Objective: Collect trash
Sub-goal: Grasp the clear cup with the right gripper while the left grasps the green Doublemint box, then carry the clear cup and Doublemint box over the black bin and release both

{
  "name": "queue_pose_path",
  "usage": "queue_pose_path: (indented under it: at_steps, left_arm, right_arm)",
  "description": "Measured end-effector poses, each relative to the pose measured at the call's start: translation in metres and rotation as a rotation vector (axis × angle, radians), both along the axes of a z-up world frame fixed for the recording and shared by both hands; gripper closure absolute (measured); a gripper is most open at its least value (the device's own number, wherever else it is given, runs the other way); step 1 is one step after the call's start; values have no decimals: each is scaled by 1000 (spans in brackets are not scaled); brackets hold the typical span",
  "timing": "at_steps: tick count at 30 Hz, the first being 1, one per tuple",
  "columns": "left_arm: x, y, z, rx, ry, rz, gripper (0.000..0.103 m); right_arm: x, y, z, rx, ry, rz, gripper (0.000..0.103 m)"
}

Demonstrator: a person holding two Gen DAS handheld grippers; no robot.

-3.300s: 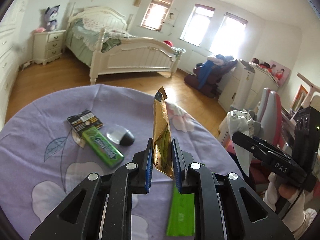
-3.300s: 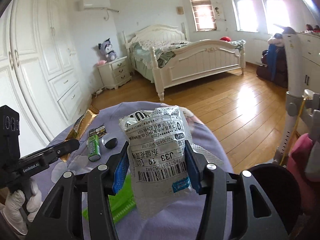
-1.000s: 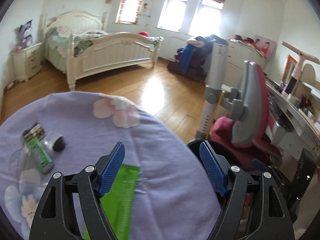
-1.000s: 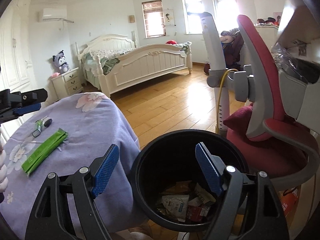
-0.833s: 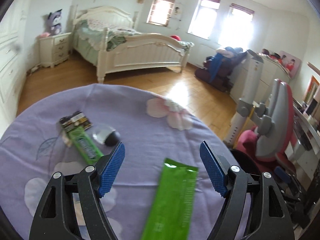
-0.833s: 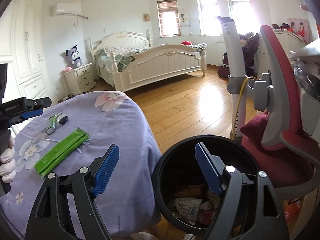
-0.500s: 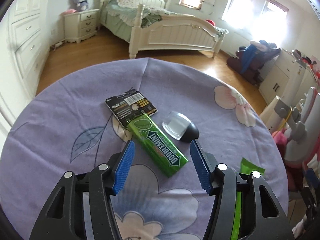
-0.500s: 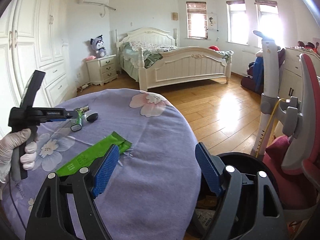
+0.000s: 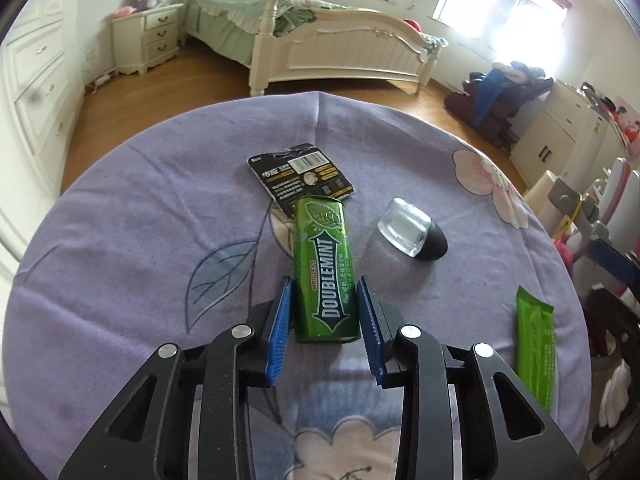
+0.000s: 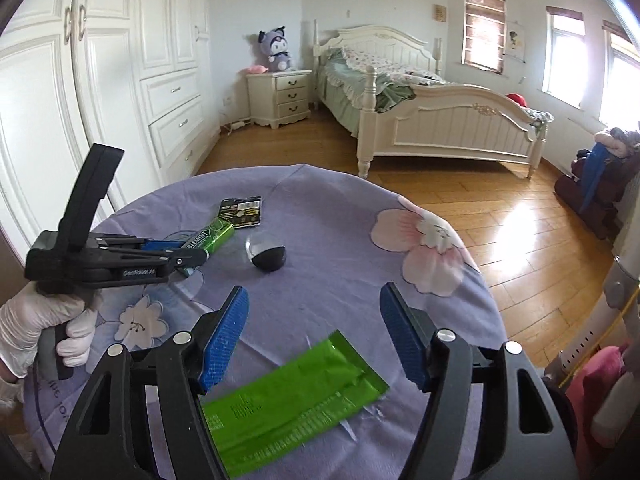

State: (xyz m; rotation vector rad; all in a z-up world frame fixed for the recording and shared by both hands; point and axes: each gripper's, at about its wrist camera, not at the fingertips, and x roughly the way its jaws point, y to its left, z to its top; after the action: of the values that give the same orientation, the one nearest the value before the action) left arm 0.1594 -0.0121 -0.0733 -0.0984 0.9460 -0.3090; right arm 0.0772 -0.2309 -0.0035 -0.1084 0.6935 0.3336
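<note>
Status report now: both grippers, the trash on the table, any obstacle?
Left gripper straddling Doublemint pack, not yet clamped. Right gripper open above green wrapper. Black card under pack's far end; nothing blocking.

The worktop (image 9: 120, 240) wears a soft, matt lilac cloth with printed flowers. The gum pack (image 9: 325, 276) is glossy green foil-like wrap. The flat sachet (image 10: 296, 396) is shiny green film, creased. The card packet (image 9: 300, 174) looks like matt black printed card. Each hand-held gripper (image 9: 325, 328) (image 10: 316, 336) is matt black plastic with ribbed blue pads (image 9: 280, 332) and 4 bright metal screws. The floor (image 10: 500, 216) is polished wood.
</note>
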Motion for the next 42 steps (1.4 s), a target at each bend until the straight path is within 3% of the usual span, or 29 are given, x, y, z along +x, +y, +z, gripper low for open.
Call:
queue_pose_path:
  at_steps: [11,13,18,25,32,42]
  left_arm:
    - [11,3,-1,9,-16,-54,70]
    - [10,3,-2,14,-28,-55,70]
    - [10,7,-2,2,-37,-45,71]
    - [2,13,1,-20,-41,-29,71]
    - [-27,4,28,-59,-122,-58,71]
    - [-81,-73,75,-141,-261,-220,71]
  right_arm:
    - [92,74,-32,-65,176,113,38]
    - [102,81,-39,-78,209,119,45]
    - [110,83,-53,-90,270,119,62]
    - [98,66,-50,-6,279,104,63]
    - [46,22,-22,141,161,40,63]
    - [-65,-66,14,136,-145,-213,63]
